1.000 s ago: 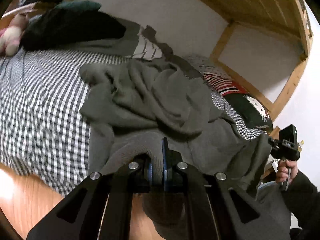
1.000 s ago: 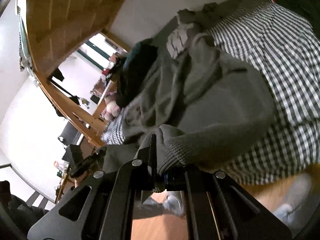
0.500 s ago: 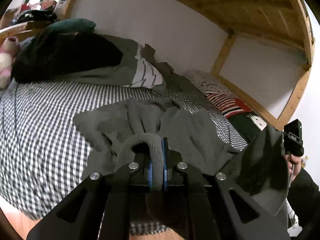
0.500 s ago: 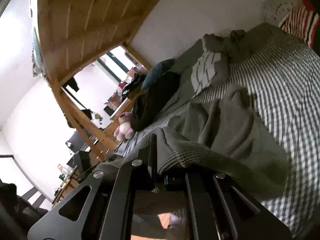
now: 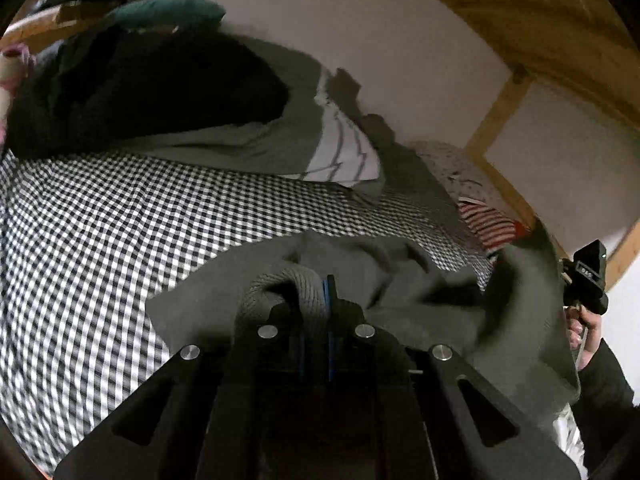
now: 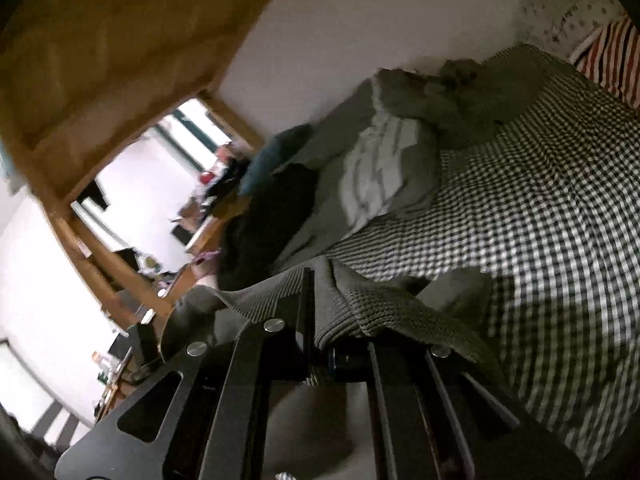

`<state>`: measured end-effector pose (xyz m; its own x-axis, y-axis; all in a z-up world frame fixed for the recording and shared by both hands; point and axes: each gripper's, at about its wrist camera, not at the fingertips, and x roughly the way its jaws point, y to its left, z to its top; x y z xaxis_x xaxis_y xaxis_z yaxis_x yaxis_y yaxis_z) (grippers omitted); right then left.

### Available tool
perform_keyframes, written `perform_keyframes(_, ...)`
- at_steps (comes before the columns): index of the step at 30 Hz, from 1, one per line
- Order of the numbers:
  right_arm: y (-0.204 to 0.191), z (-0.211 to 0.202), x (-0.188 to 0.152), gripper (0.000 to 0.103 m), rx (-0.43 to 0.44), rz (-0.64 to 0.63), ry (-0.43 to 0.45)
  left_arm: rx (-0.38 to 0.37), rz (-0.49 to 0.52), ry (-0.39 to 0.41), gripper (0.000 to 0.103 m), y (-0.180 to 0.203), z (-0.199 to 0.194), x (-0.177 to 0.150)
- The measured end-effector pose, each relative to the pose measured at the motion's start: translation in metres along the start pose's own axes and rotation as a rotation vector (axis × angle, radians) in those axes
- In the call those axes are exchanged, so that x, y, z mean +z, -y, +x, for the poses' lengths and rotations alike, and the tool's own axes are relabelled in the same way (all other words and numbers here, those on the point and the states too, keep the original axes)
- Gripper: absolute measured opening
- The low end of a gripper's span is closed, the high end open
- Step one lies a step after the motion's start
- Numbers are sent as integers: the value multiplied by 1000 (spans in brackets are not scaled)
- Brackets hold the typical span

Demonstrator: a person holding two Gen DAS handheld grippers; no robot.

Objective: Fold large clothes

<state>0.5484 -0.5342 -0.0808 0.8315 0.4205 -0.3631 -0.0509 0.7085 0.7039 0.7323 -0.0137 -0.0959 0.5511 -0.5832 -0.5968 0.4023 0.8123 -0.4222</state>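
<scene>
A large grey-green knit sweater [image 5: 400, 280] hangs between both grippers above the checked bed cover [image 5: 120, 216]. My left gripper [image 5: 318, 300] is shut on its ribbed hem, which bunches over the fingertips. My right gripper [image 6: 316, 300] is shut on another stretch of the ribbed hem of the sweater [image 6: 384, 312]. In the left wrist view the right gripper's body [image 5: 586, 280] shows at the far right, held by a person's hand [image 5: 584, 328]. The sweater's lower part is hidden under the gripper bodies.
A heap of dark and grey clothes with a striped white piece [image 5: 340, 148] lies along the wall. A red-striped pillow [image 5: 488, 224] sits at the bed's head. Wooden bunk posts [image 5: 492, 116] frame the bed. A teal cushion [image 6: 276, 152] lies by the clothes heap.
Both grippers have risen and pulled back, lifting the sweater off the bed. The garment that lay crumpled on the cover now hangs stretched between them, and more checked cover shows.
</scene>
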Motion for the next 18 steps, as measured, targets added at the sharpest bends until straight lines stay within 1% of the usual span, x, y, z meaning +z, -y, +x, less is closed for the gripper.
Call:
perform_keyframes(2, 13, 28, 21, 5, -28, 23, -24, -1, -38, -27, 7, -13, 19, 18)
perform_keyframes(4, 26, 59, 40, 5, -52, 37, -61, 24, -41, -58, 7, -22, 38, 33)
perform_keyframes(7, 48, 108, 62, 5, -130, 80, -138, 60, -35, -106, 7, -33, 66, 46)
perform_keyframes(9, 68, 144, 70, 5, -196, 137, -210, 62, -79, -161, 9, -48, 88, 53)
perform_keyframes(10, 77, 156, 71, 6, -210, 165, -242, 48, -123, -193, 10, -58, 98, 54)
perform_keyframes(11, 85, 172, 73, 6, -239, 179, -277, 20, -191, -235, 10, -72, 111, 55)
perform_keyframes(13, 94, 193, 75, 7, -278, 172, -317, -24, -269, -293, 11, -89, 126, 53)
perform_keyframes(16, 96, 212, 85, 11, -249, 146, -348, -91, -344, -326, 14, -107, 138, 56)
perform_keyframes(17, 96, 215, 90, 18, -227, 156, -357, -109, -355, -326, 15, -110, 139, 57)
perform_keyframes(18, 96, 217, 95, 29, -203, 173, -354, -132, -371, -334, 16, -114, 143, 62)
